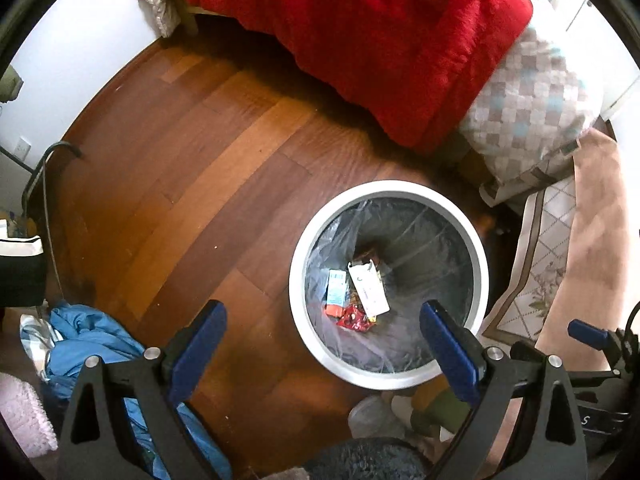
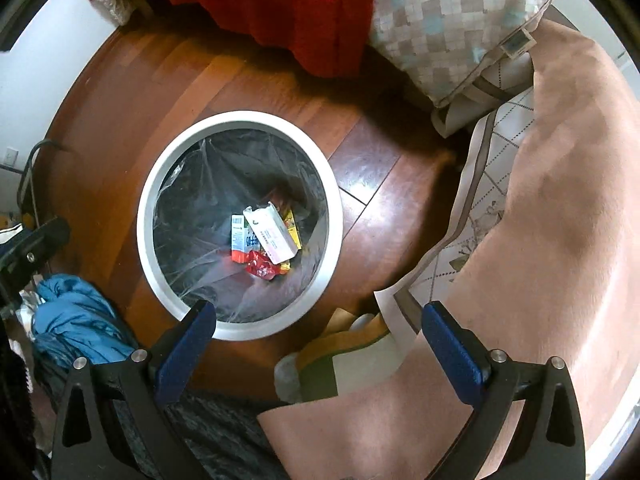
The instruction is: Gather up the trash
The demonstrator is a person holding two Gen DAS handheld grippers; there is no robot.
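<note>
A round white trash bin (image 1: 304,240) with a clear liner stands on the wooden floor; it also shows in the right wrist view (image 2: 146,216). In its bottom lie a white packet (image 1: 368,288) (image 2: 270,234), a blue-white carton (image 1: 337,288) (image 2: 240,236) and a red wrapper (image 1: 354,320) (image 2: 260,268). My left gripper (image 1: 322,322) is open and empty, held above the bin's near-left rim. My right gripper (image 2: 320,322) is open and empty, above the floor just right of the bin. The right gripper's blue finger shows at the left wrist view's right edge (image 1: 588,334).
A bed with a red blanket (image 1: 360,40) and checked pillow (image 1: 532,112) is beyond the bin. A pink blanket (image 2: 552,200) and patterned sheet (image 2: 476,216) hang at right. Blue clothing (image 1: 96,340) (image 2: 76,320) lies at lower left. Slippers (image 2: 340,360) sit near the bin.
</note>
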